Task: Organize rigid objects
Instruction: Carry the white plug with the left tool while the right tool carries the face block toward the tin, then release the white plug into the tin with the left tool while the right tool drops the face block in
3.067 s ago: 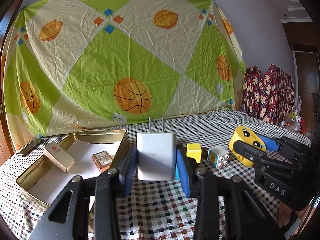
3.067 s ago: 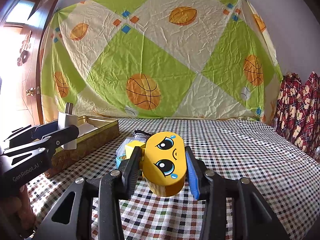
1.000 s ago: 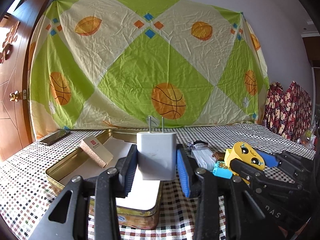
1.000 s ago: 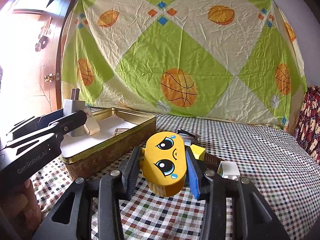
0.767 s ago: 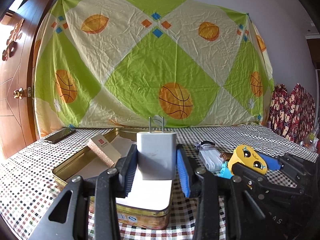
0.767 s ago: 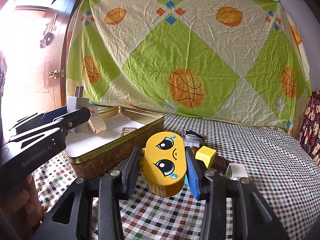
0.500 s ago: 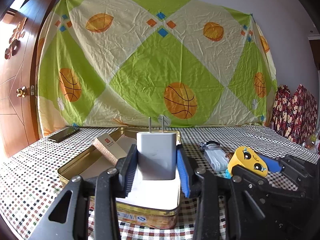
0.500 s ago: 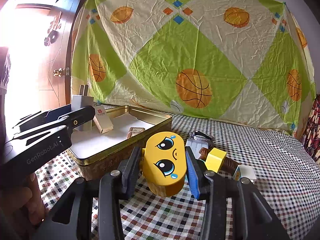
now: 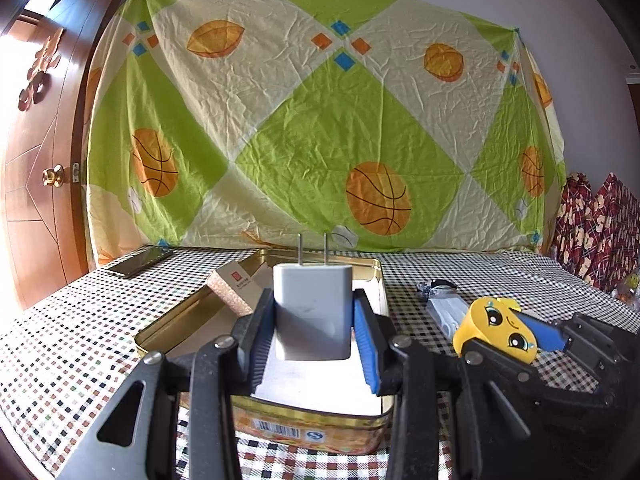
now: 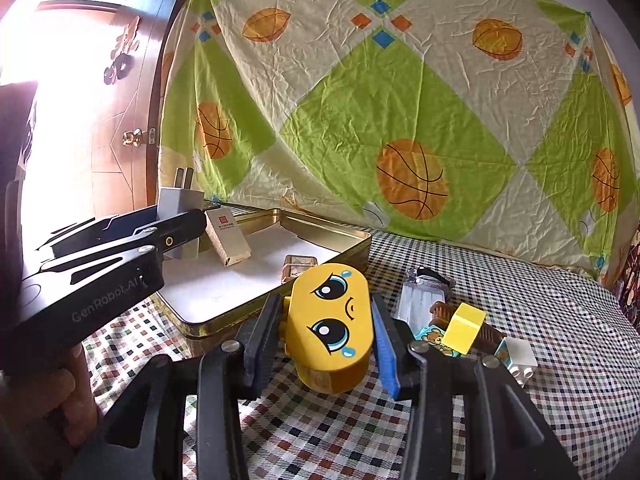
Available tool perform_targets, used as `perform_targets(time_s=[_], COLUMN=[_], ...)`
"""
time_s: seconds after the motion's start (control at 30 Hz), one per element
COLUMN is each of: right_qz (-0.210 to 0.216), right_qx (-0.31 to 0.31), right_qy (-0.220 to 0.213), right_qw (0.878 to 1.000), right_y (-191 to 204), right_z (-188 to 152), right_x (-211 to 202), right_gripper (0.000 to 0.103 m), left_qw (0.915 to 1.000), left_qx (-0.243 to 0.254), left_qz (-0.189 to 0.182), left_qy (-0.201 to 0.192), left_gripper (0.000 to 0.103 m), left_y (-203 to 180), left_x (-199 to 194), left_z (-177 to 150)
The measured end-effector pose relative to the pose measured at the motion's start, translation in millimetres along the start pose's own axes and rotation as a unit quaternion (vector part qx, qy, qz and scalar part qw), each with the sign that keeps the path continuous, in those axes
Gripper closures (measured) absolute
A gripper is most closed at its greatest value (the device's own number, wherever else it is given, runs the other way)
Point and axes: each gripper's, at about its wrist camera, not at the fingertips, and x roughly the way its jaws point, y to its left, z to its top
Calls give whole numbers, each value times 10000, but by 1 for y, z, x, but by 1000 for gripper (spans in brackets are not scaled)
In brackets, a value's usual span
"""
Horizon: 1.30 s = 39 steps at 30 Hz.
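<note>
My left claw (image 9: 314,330) is clamped on the white charger (image 9: 313,312), one pad on each flat side and the prongs pointing up and away from me. Held that way the smooth body cannot twist, and the prongs stay clear of the pads. The charger hangs just above the near end of the gold tin (image 9: 372,268), over its white lining, so I judge I need only lower it and let go. Ahead and to the left of this claw, inside the tin, a small cork-patterned box (image 9: 234,286) leans against the wall, so I hold the charger over the bare near end.

My right claw (image 10: 326,328) is clamped on the yellow face toy (image 10: 332,326), its pads on the two narrow sides and the face turned up toward me. It is held above the checked worktop (image 10: 560,320), just short of the tin's near wall, which lies ahead and to the left. I judge it waits there so the two claws do not crowd each other over the tin.

Ahead and to the right of that claw lie a yellow block (image 10: 464,328), a white block (image 10: 518,356) and a clear little bottle (image 10: 420,296), not yet put away.
</note>
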Motion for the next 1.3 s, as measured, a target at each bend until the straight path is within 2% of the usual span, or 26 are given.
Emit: perform_targets(time_s=[0.33, 0.57, 0.8, 0.97, 1.0, 1.07, 1.1, 1.13, 1.3], right_qz=[212, 497, 752, 773, 743, 744, 757, 769, 678], right_qx=[-142, -175, -83, -172, -165, -87, -57, -53, -15], right_qy=[6, 151, 564, 745, 790, 774, 700, 639, 454], right_qw=[9997, 9985, 9955, 9941, 9940, 9942, 9947, 9950, 9967], right_y=[10, 14, 17, 25, 24, 23, 22, 21, 15], right_z=[18, 43, 59, 71, 73, 74, 74, 72, 63], right_x=[4, 24, 62, 89, 94, 94, 91, 86, 66], right_gripper=[58, 58, 58, 58, 56, 28, 23, 21, 17], left_qw=[9993, 9956, 9877, 9815, 9795, 9774, 9768, 9768, 9788], left_qx=[-41, -146, -165, 121, 179, 193, 216, 219, 12], left_qz=[218, 173, 135, 284, 308, 326, 355, 428, 418], left_qy=[291, 906, 1547, 1890, 1982, 2080, 2099, 2087, 2007], left_gripper=[66, 66, 66, 66, 63, 46, 30, 24, 24], left_y=[24, 42, 56, 59, 59, 63, 64, 66, 75], left_x=[13, 41, 68, 90, 96, 102, 104, 106, 104], left_z=[4, 11, 20, 24, 25, 26, 27, 27, 31])
